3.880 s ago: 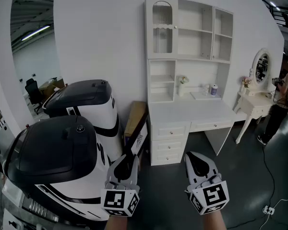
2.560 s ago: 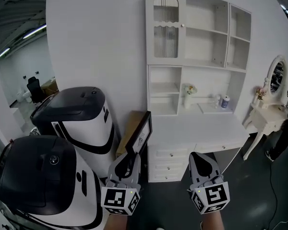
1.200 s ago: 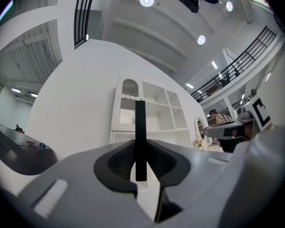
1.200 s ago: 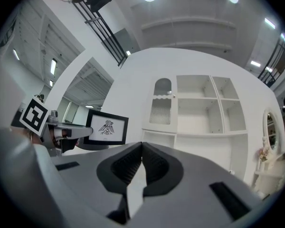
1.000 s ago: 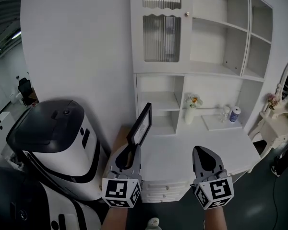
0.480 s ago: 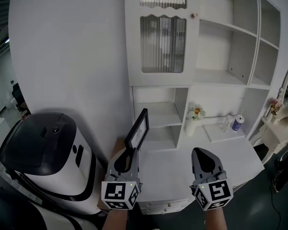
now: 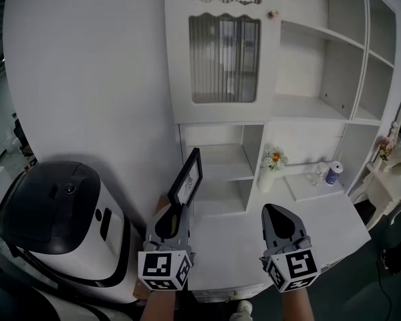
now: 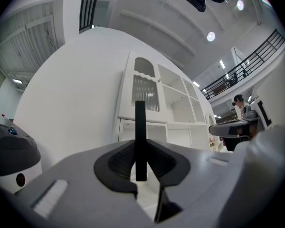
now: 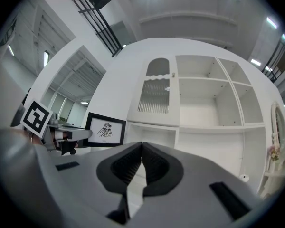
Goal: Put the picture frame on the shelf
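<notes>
A black picture frame (image 7: 187,178) with a white print stands upright between the jaws of my left gripper (image 7: 176,210), which is shut on its lower edge. In the left gripper view the frame (image 8: 140,137) shows edge-on, pinched by the gripper (image 8: 140,161). The right gripper view shows the frame's face (image 9: 105,129) off to the left. My right gripper (image 7: 279,212) is shut and empty, level with the left one, and its jaws (image 9: 141,148) touch at the tips. Both hover over the white desk top (image 7: 247,246), facing the white shelf unit (image 7: 222,172) with its open cubbies.
A white-and-black rounded machine (image 7: 53,219) stands at the left against the wall. A small vase of flowers (image 7: 273,162) and a blue-labelled can (image 7: 332,172) sit in the desk's back recess. A glass-door cupboard (image 7: 224,59) is above. A white vanity table (image 7: 394,179) is far right.
Both grippers and the held frame have moved closer to the shelf unit and now hang over the desk top. The grip on the frame is unchanged.
</notes>
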A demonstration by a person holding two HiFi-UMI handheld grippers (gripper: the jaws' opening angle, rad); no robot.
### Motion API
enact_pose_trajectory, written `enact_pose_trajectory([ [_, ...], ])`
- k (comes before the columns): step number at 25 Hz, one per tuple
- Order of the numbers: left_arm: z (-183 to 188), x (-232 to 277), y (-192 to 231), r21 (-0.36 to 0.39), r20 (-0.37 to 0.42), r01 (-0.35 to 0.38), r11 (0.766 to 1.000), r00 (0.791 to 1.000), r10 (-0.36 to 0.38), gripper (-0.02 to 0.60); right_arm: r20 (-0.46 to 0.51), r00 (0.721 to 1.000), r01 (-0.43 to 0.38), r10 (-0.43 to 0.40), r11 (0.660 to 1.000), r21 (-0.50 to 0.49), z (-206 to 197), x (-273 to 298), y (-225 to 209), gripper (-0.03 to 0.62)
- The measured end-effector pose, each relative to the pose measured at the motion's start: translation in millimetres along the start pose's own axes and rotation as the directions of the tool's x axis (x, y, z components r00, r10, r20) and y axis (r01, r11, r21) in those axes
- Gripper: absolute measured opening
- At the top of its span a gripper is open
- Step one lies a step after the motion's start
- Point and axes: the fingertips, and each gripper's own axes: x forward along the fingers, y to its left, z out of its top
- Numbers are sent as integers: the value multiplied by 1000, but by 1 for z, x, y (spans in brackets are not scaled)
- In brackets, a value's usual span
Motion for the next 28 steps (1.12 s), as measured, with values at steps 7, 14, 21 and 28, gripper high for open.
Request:
enact_pose_trajectory([
  [7, -9, 23, 7, 13, -16, -41, 999, 999, 41, 77, 7, 1000, -18, 18, 999, 36, -12, 30, -20, 9],
  [14, -22, 57, 11, 14, -38, -118, 993, 992, 118, 77, 8, 998, -70, 69, 996, 48, -26, 66, -53, 9],
  [21, -28, 86, 14, 8, -44, -209, 978, 977, 209, 77, 23, 990, -143, 142, 988, 58, -36, 102, -86, 9],
  [28, -44, 110, 11, -30, -69, -281, 959, 958, 279, 77, 29, 979, -203, 202, 977, 66, -50, 126, -113, 9],
])
